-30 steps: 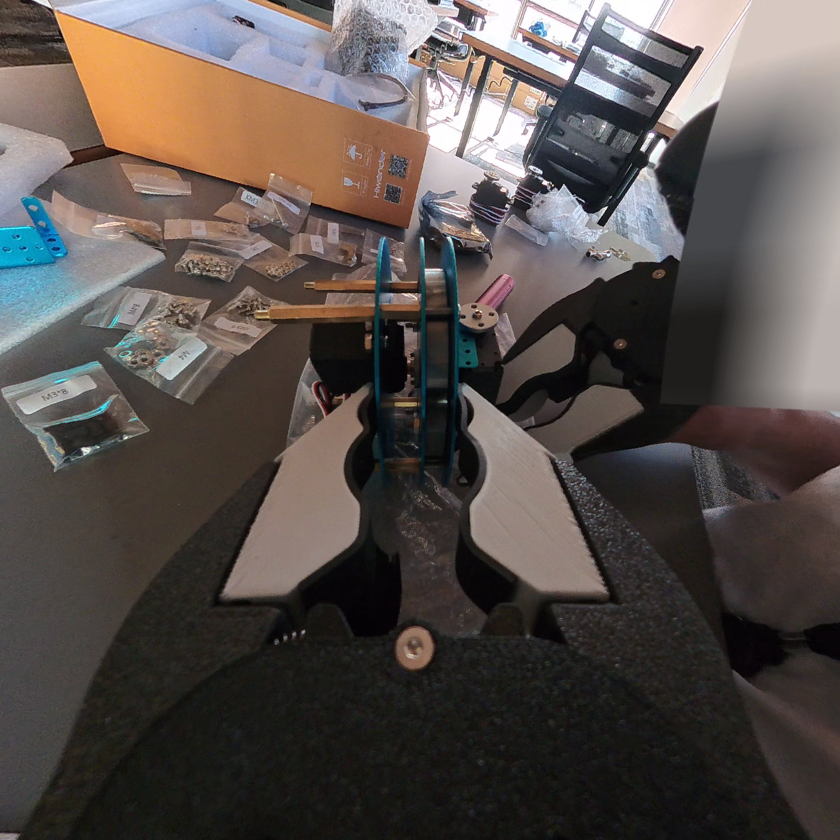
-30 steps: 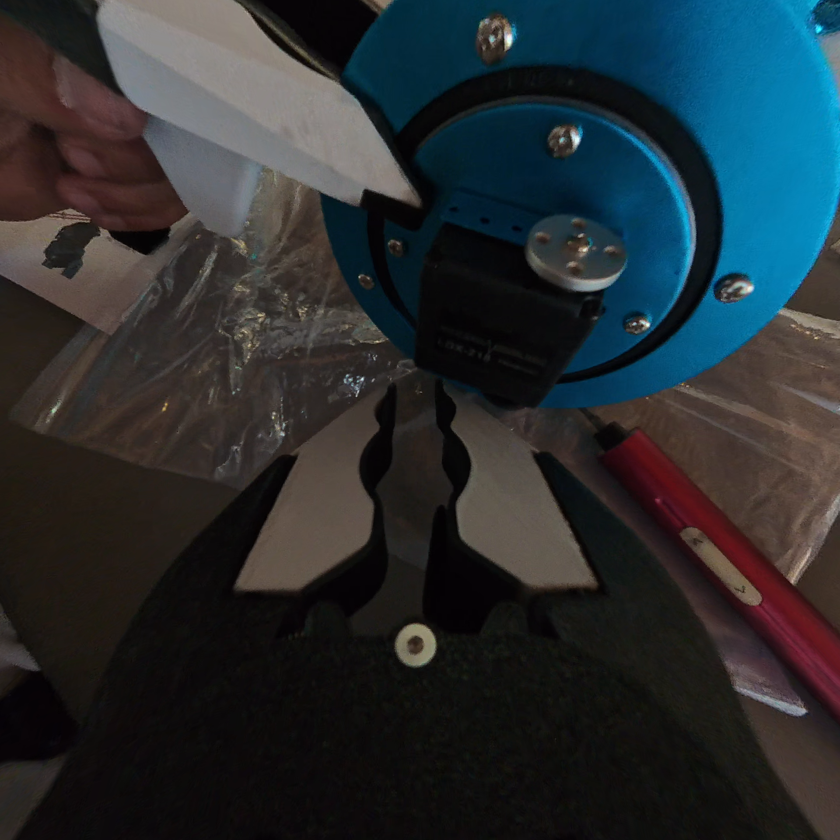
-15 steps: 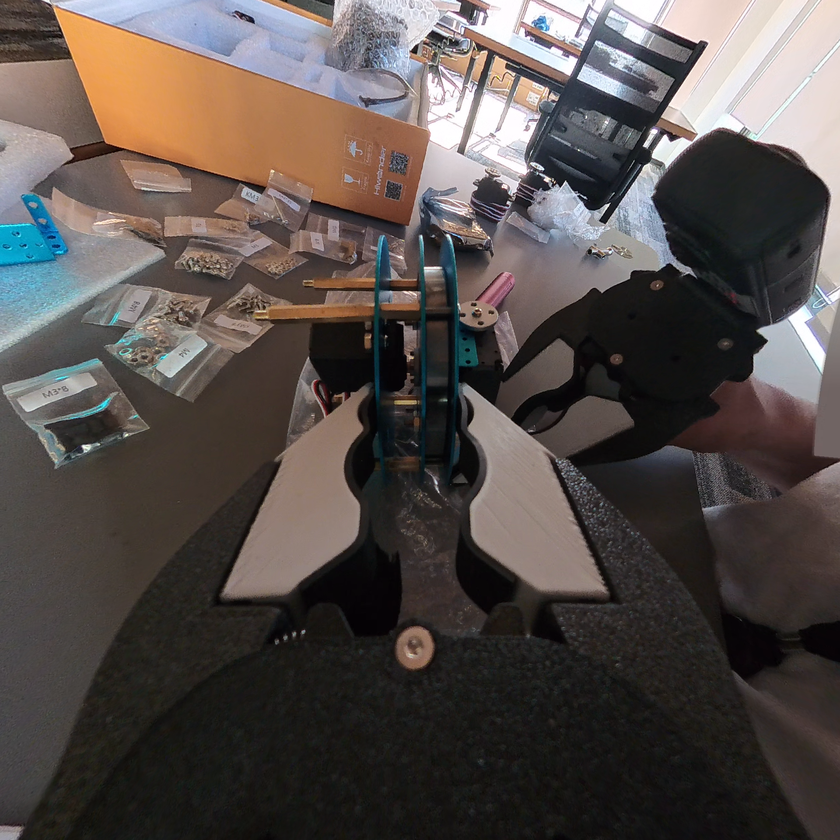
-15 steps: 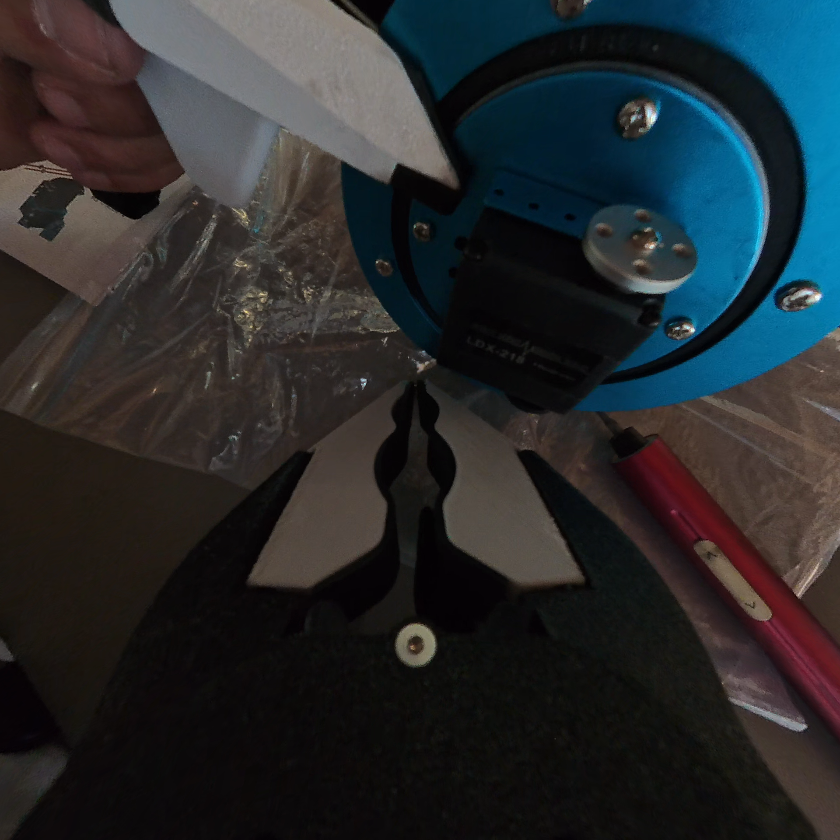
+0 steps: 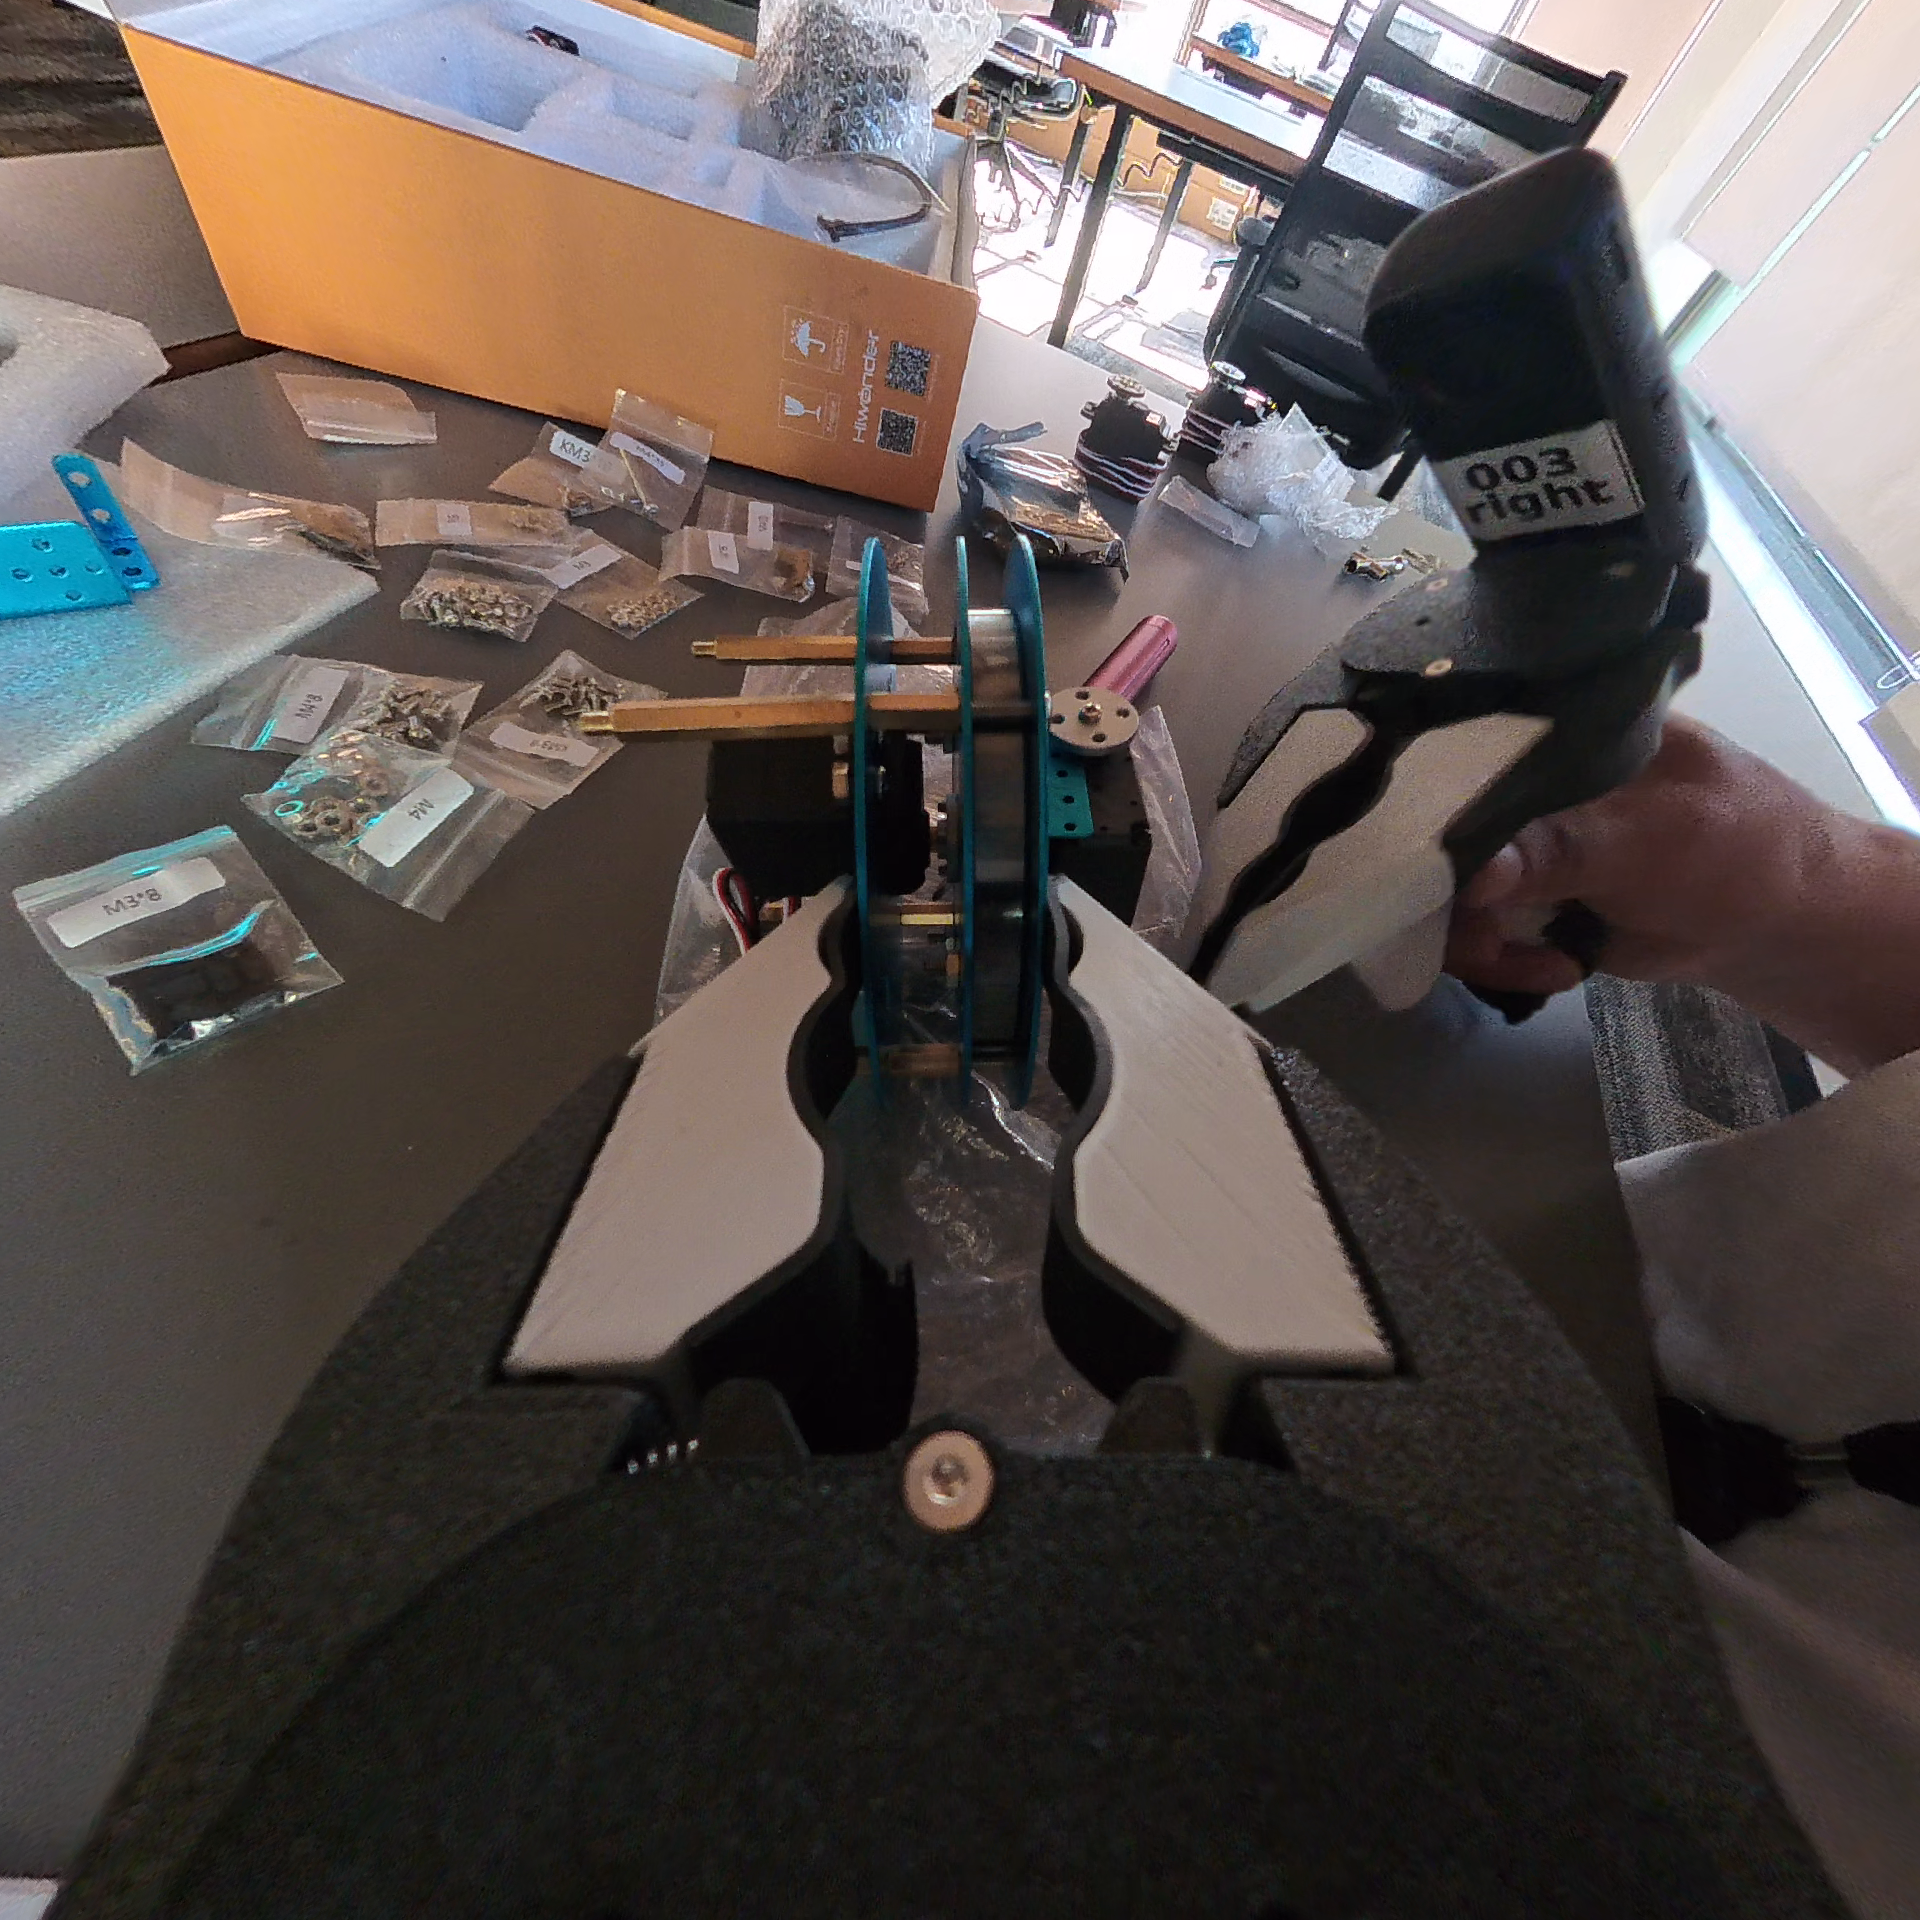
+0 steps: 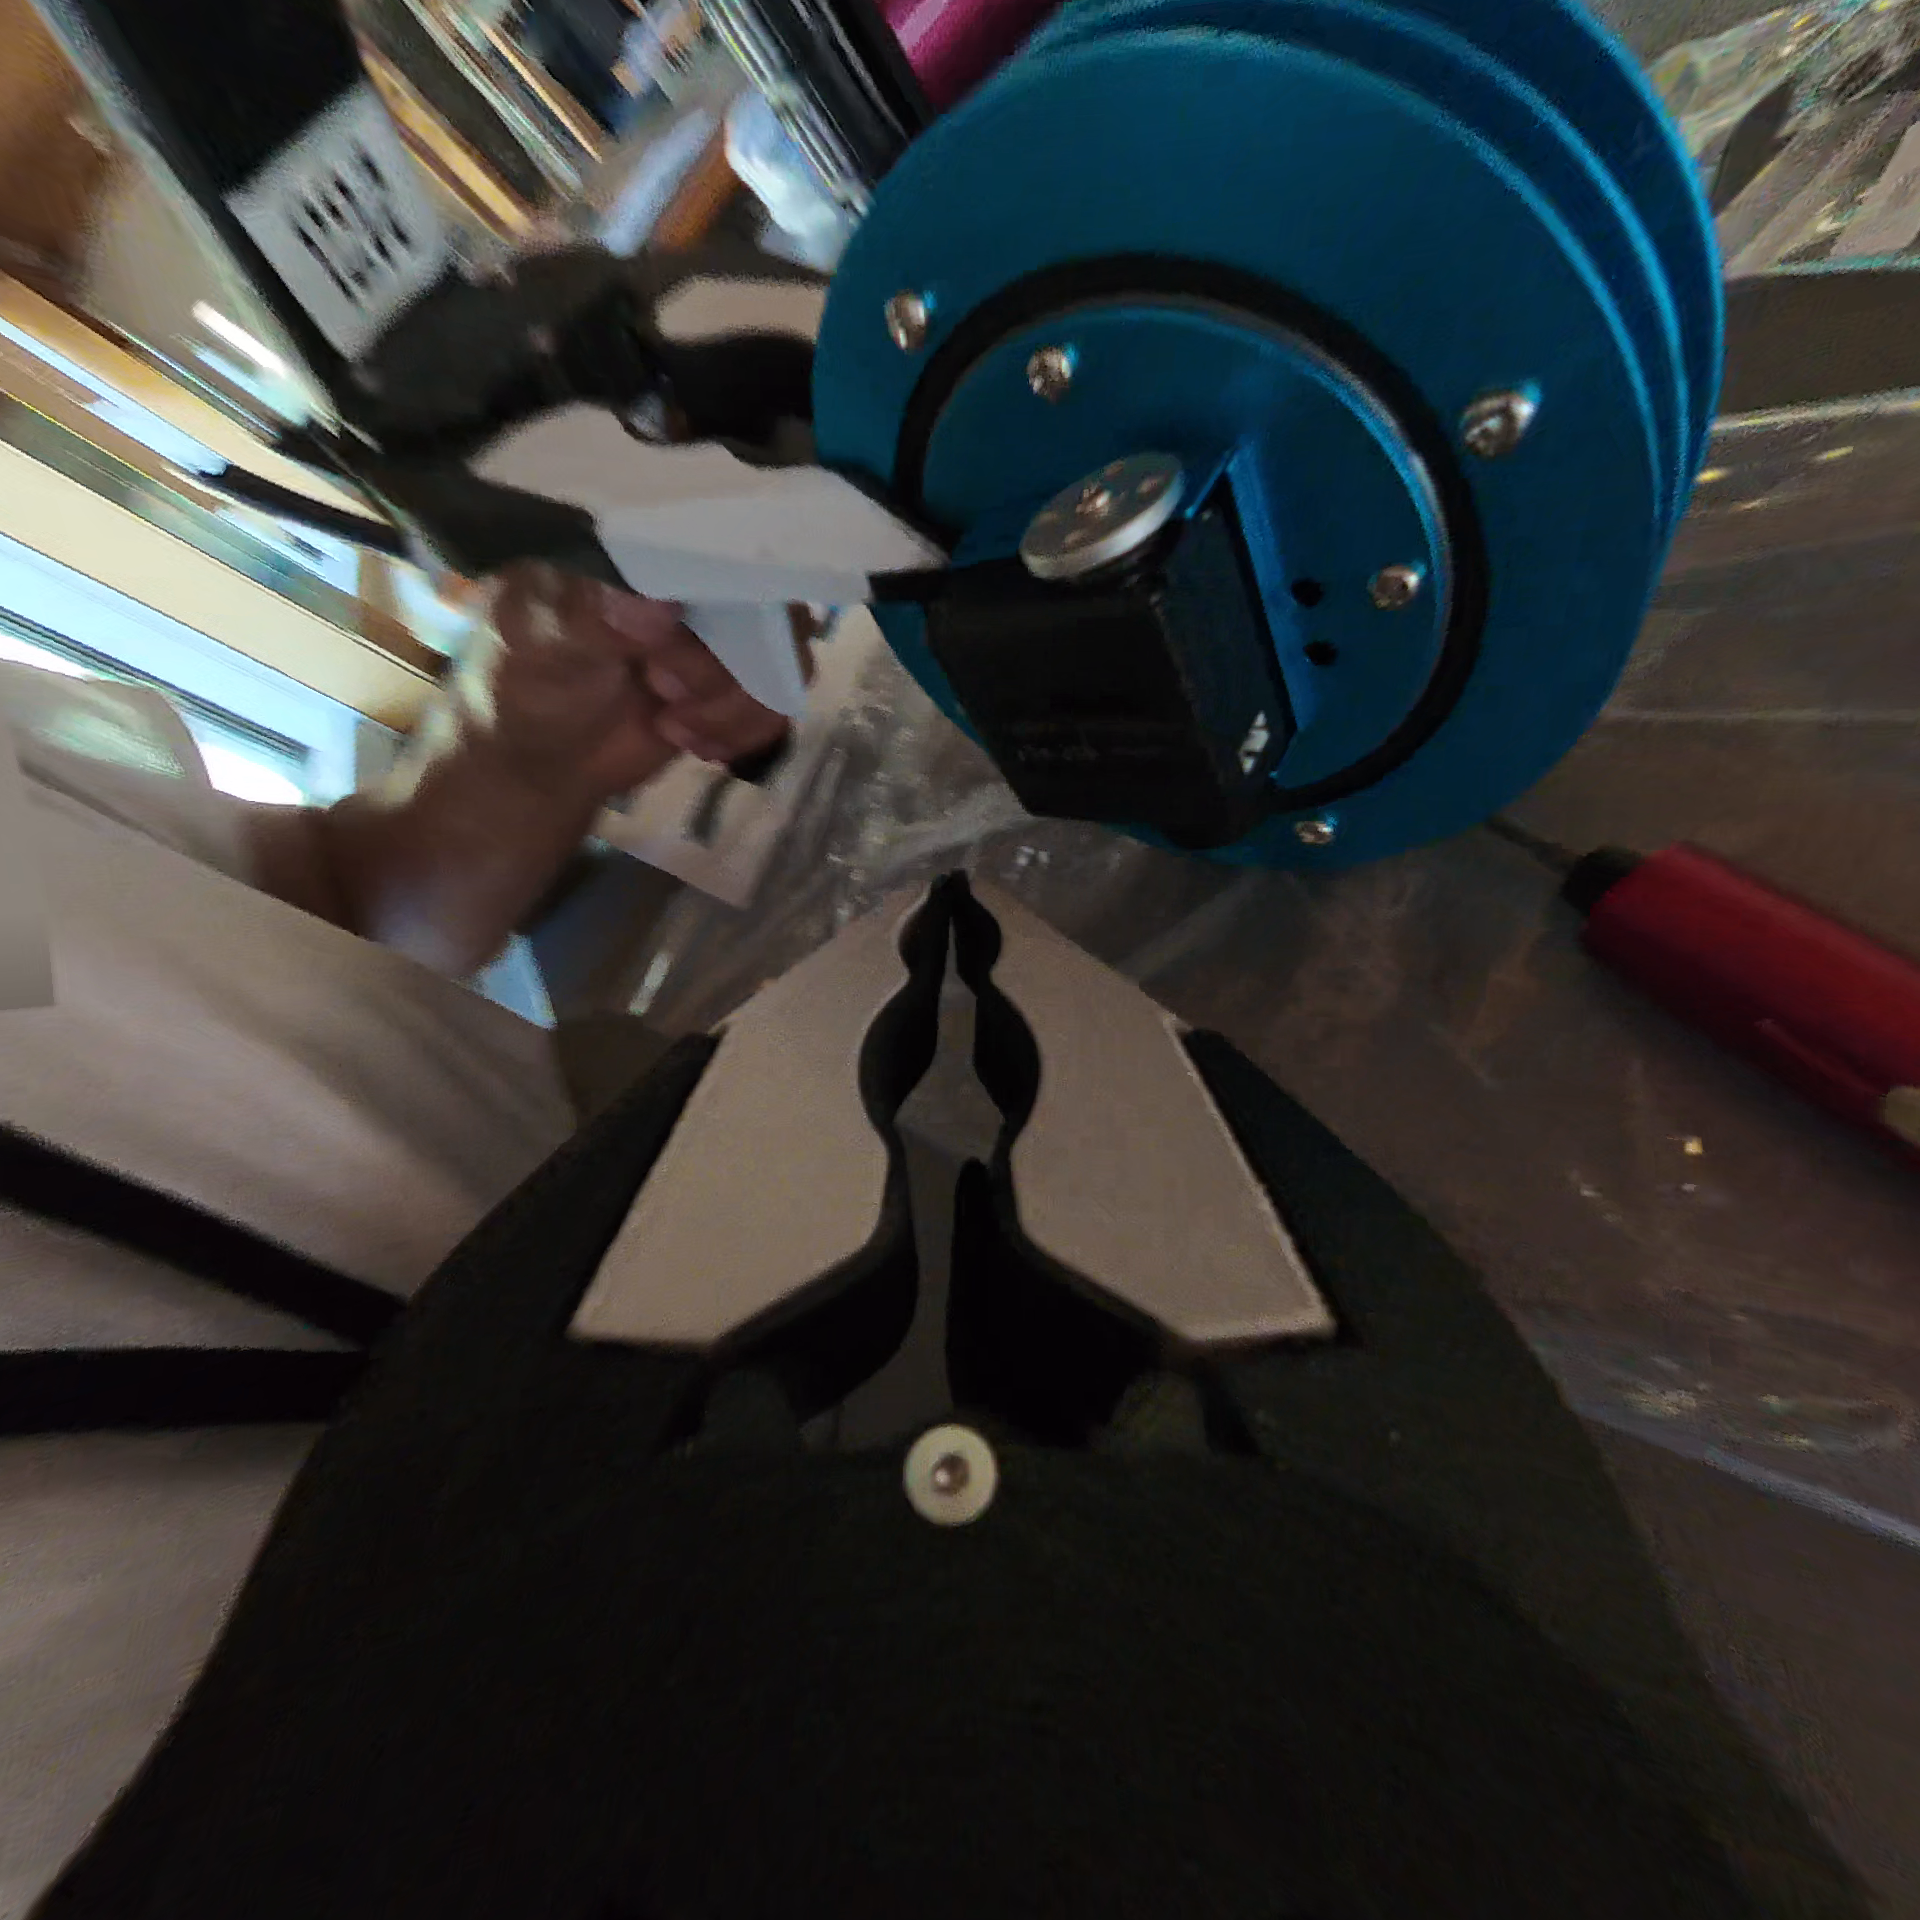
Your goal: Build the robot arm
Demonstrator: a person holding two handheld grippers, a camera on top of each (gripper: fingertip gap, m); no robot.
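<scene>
My left gripper (image 5: pixel 951 894) is shut on a blue disc assembly (image 5: pixel 966 748) and holds it upright above the grey table (image 5: pixel 312 1091). The assembly has three blue discs, brass standoffs (image 5: pixel 727 717), a black servo (image 6: pixel 1101 686) and a silver horn (image 6: pixel 1101 514). In the right wrist view the assembly (image 6: pixel 1351 260) fills the upper right, with one left-gripper finger (image 6: pixel 748 530) on its rim. My right gripper (image 6: pixel 951 894) is shut and empty, just below the servo. It also shows in the left wrist view (image 5: pixel 1221 982), to the right of the assembly.
An open orange box (image 5: pixel 582 260) stands at the back. Several small bags of screws (image 5: pixel 384 810) lie at the left, beside a blue bracket (image 5: pixel 62 551) on foam. A red screwdriver (image 6: pixel 1766 977) lies on a plastic bag. Spare servos (image 5: pixel 1127 426) and a chair (image 5: pixel 1351 239) are behind. Some 6 cm of space lies between my two pairs of fingers.
My right gripper has closed from slightly open to shut, and it has tilted and pulled back from the assembly. My left gripper has held the assembly still.
</scene>
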